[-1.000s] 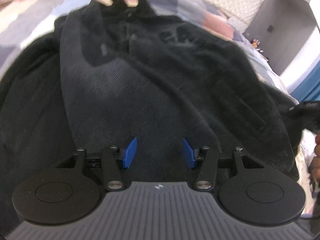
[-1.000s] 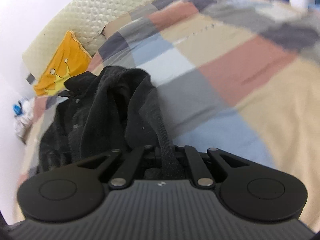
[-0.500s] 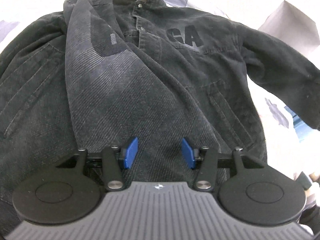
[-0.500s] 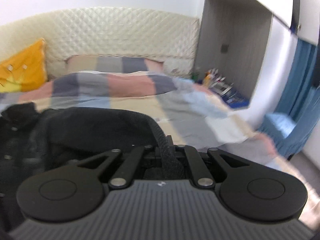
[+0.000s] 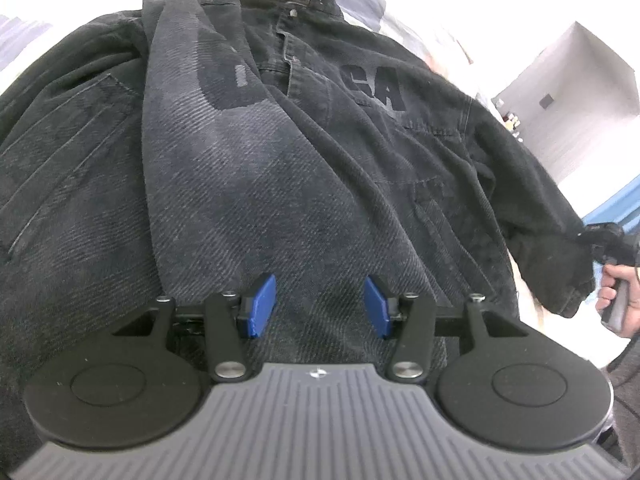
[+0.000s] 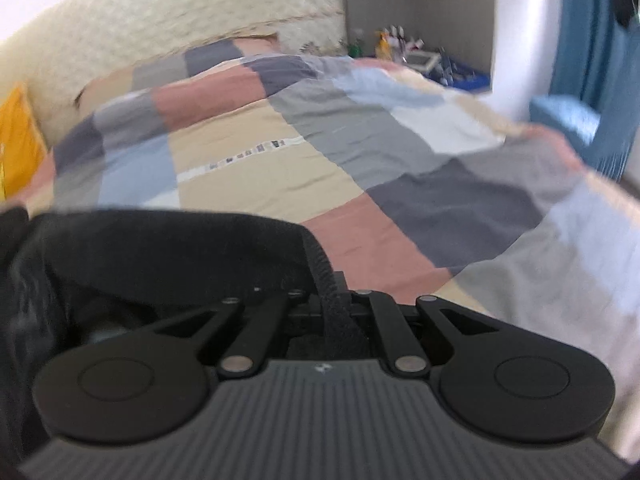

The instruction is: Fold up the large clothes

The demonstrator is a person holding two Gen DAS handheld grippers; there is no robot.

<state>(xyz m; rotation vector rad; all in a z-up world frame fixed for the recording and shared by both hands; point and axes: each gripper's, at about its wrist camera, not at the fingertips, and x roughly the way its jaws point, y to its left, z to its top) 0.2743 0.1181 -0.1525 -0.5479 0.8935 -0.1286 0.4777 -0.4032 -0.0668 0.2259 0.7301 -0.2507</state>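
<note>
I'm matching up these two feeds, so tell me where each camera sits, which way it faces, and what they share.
Left wrist: sits on the left gripper, angled down over the black denim jacket spread on the bed; its blue pads stand apart with nothing gripped, and the person's right hand shows at the right edge.
Right wrist: sits on the right gripper, looking across the checked bedspread to the quilted headboard; jaws shut on the jacket's sleeve cuff.
Shared: the jacket, and the sleeve held out by the right gripper.

Dark letters "CA" were legible on the chest of the black denim jacket (image 5: 320,160). Print on a white strip of the checked bedspread (image 6: 360,152) was too blurred to read.
</note>
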